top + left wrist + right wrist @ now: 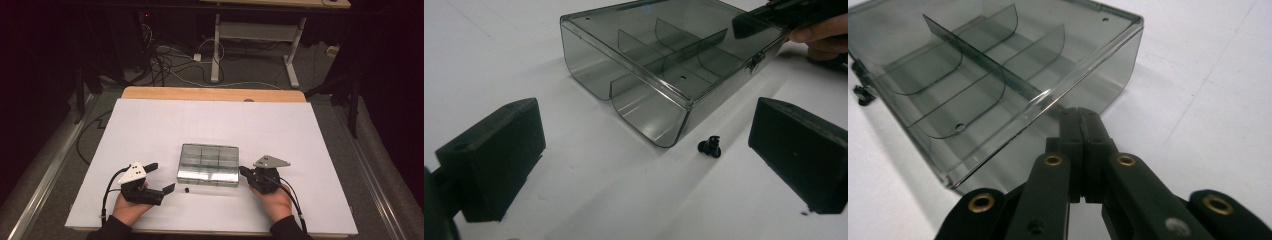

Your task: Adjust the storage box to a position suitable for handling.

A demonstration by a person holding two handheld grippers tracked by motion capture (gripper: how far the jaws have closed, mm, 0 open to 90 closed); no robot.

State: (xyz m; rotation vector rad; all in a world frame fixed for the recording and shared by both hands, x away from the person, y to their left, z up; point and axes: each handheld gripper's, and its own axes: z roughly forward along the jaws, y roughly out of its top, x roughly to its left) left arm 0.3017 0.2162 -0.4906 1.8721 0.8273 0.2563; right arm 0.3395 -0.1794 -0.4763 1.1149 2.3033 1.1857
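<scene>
Sitting closed near the white table's point(150, 125) front edge, the smoky clear compartment box point(208, 164) shows its curved dividers but blurs any contents, while the right gripper point(243, 171), jaws shut on nothing, touches its side and the left gripper point(161, 177) gapes beside a tiny black part point(186, 190).

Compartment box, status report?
Left gripper open, empty. Right gripper shut, tips at compartment box. Lid closed. Small black part loose beside it.
</scene>
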